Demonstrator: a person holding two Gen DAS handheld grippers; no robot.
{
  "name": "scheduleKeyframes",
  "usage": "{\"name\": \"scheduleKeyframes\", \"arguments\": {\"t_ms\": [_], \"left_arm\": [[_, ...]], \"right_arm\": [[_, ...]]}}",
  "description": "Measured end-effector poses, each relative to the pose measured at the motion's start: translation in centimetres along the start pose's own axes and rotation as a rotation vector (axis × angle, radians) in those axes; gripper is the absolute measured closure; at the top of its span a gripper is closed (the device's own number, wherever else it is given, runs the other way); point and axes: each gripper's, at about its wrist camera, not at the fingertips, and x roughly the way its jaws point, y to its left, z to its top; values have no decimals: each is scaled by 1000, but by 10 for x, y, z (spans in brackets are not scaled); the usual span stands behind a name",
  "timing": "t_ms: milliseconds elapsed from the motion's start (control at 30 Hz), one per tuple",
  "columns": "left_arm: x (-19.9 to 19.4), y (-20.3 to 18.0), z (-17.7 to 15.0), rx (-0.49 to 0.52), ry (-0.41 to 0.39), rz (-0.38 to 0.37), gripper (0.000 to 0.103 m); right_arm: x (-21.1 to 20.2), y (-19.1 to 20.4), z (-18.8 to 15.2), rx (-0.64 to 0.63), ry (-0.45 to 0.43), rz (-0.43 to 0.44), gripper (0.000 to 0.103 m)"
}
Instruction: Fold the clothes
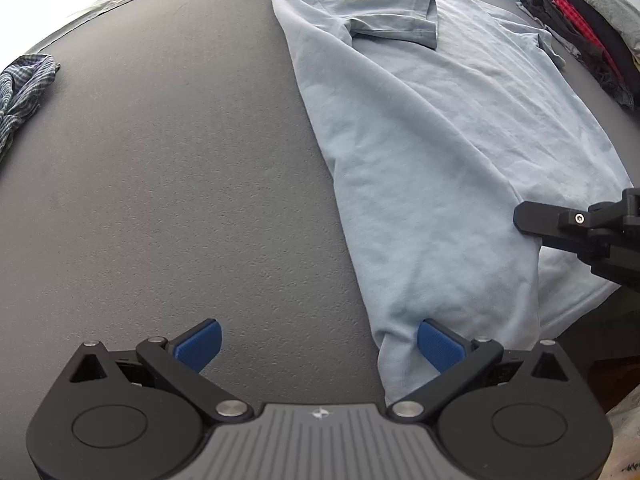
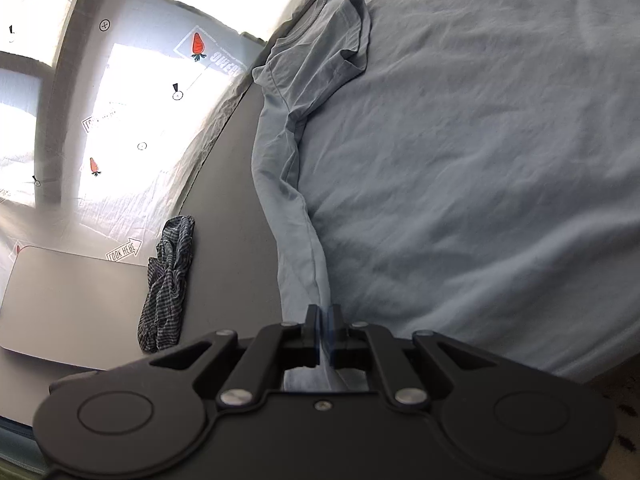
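Shirt, table: sleeve lying folded at 12 o'clock | left gripper jaws gaping, empty | right gripper jaws pinching hem | remaining folds pending.

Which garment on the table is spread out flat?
The light blue T-shirt, pinched by the right gripper; the checked garment lies bunched, the dark clothes piled.

A T-shirt lies spread on the right part of the table, one sleeve folded over it at the far end, a crumpled garment at the far-left edge, and stacked clothes far right.
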Motion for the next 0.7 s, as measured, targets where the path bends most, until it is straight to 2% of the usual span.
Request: {"name": "scheduleKeyframes", "arguments": {"t_ms": [233, 433, 633, 700], "left_arm": [[11, -26, 9, -8, 27, 29, 0], [18, -28, 8, -55, 57, 46, 0], [21, -26, 11, -94, 67, 49, 0], [19, -22, 16, -113, 60, 54, 0]], "right_arm": [[-2, -15, 21, -69, 56, -49, 99], [10, -26, 28, -103, 126, -104, 99], [19, -36, 42, -20, 192, -113, 97], [19, -35, 47, -12, 195, -116, 91]]}}
